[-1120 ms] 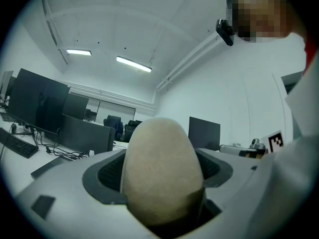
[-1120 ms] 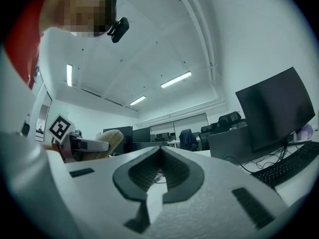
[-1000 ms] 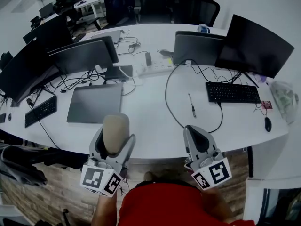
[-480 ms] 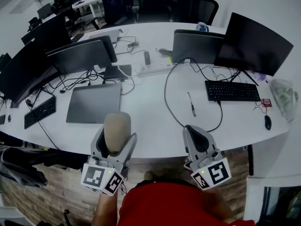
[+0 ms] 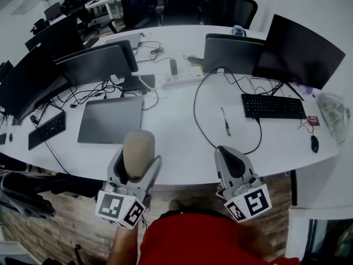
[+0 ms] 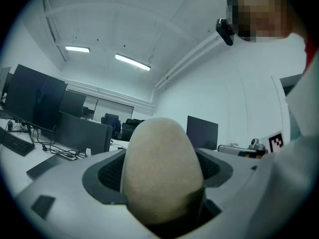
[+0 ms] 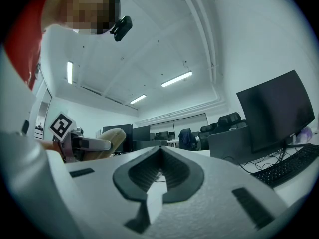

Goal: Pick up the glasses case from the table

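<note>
A beige oval glasses case (image 5: 138, 153) stands upright between the jaws of my left gripper (image 5: 134, 164), held in the air in front of the table's near edge. In the left gripper view the glasses case (image 6: 162, 173) fills the gap between the dark pads. My right gripper (image 5: 231, 162) is beside it, jaws pressed together with nothing in them; the right gripper (image 7: 160, 163) shows its ribbed pads meeting. From that view the glasses case (image 7: 112, 141) shows at the left.
The white table (image 5: 176, 131) carries a closed grey laptop (image 5: 110, 120), several monitors (image 5: 295, 51), two keyboards (image 5: 273, 107), a pen (image 5: 225, 123), a mouse (image 5: 314, 146), a power strip (image 5: 179, 80) and loose black cables. Office chairs stand beyond the far edge.
The left gripper with the glasses case has shifted very slightly to the right. The right gripper has stayed where it was.
</note>
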`<state>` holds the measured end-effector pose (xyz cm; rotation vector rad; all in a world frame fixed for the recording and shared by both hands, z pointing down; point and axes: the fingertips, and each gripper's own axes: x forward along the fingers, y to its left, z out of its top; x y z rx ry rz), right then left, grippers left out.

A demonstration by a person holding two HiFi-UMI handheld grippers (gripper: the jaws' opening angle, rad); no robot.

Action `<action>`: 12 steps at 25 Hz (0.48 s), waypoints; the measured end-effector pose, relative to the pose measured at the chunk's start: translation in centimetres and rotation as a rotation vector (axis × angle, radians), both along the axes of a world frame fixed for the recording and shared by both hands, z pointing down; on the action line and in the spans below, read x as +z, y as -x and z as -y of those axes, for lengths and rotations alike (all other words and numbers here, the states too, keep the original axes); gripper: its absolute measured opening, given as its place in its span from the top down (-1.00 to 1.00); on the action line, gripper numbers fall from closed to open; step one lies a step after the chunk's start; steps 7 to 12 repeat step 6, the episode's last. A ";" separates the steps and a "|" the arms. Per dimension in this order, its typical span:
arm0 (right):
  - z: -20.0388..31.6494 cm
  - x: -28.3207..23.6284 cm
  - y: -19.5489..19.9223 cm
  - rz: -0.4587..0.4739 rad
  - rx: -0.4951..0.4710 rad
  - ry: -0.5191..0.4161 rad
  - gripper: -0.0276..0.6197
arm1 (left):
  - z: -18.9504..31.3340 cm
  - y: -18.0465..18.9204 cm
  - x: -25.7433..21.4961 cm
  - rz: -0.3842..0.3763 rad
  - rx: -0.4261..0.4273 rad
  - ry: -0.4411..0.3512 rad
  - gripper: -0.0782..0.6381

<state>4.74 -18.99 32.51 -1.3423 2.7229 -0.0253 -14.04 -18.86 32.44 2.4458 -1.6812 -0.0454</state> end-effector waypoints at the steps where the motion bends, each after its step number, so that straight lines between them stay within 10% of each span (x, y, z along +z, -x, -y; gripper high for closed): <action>1: 0.0 0.0 0.0 0.000 -0.001 0.000 0.91 | 0.0 0.0 0.0 0.001 0.001 0.000 -0.30; 12: 0.2 0.1 0.3 -0.004 -0.004 0.000 0.91 | 0.3 -0.1 0.1 0.004 0.008 0.000 -0.30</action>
